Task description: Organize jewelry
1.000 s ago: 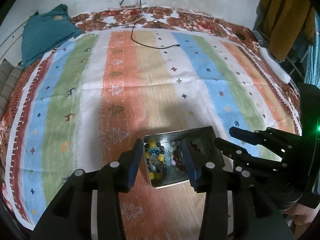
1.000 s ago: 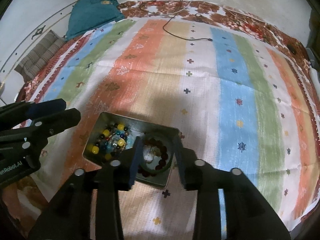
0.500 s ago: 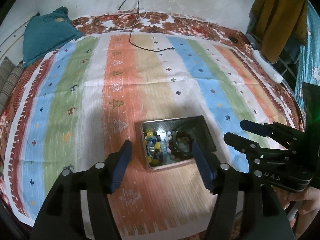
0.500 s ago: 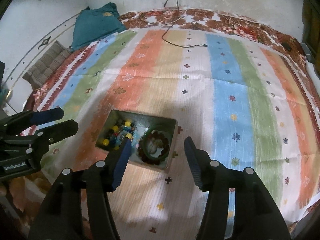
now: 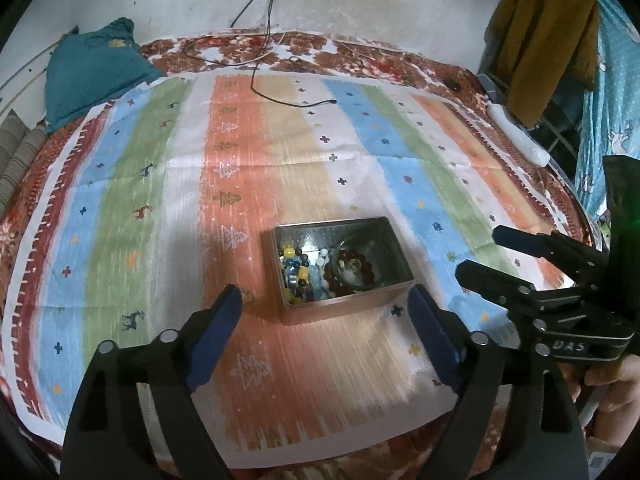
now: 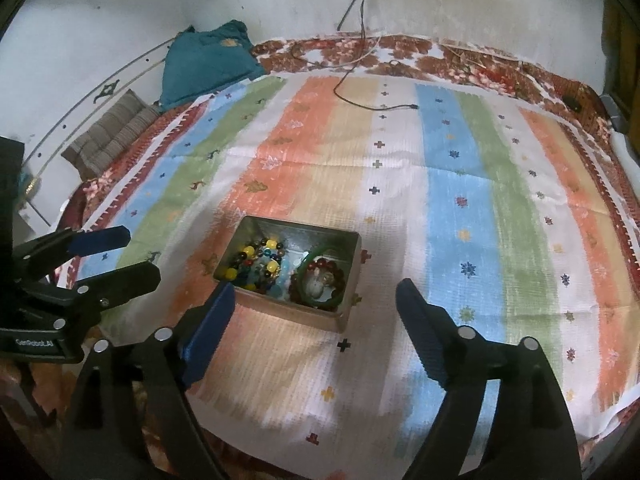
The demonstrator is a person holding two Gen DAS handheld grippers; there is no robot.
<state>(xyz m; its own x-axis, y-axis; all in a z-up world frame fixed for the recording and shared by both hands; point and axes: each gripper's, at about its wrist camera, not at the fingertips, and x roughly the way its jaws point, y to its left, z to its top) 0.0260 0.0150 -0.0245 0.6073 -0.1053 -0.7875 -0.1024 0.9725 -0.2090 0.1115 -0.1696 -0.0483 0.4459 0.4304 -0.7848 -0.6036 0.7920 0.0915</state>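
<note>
Left wrist view: left gripper [image 5: 324, 300] spread wide, empty, above tin [image 5: 394, 236].

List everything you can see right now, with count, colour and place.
rectangular metal tin: one, silver-grey, open, on the orange stripe near the cloth's front edge
mixed loose beads: many, yellow, blue, dark, in the tin's left half
dark red bead bracelet: one, in the tin's right half
green bangle: one, around the red bracelet
striped woven cloth: one, orange, blue, green, white, spread over the bed
thin black cable: one, trailing from the wall onto the cloth's far end
teal cushion: one, far left corner
mustard garment: one, hanging at far right
left hand-held gripper: open, empty, above the cloth before the tin
right hand-held gripper: open, empty, also before the tin
</note>
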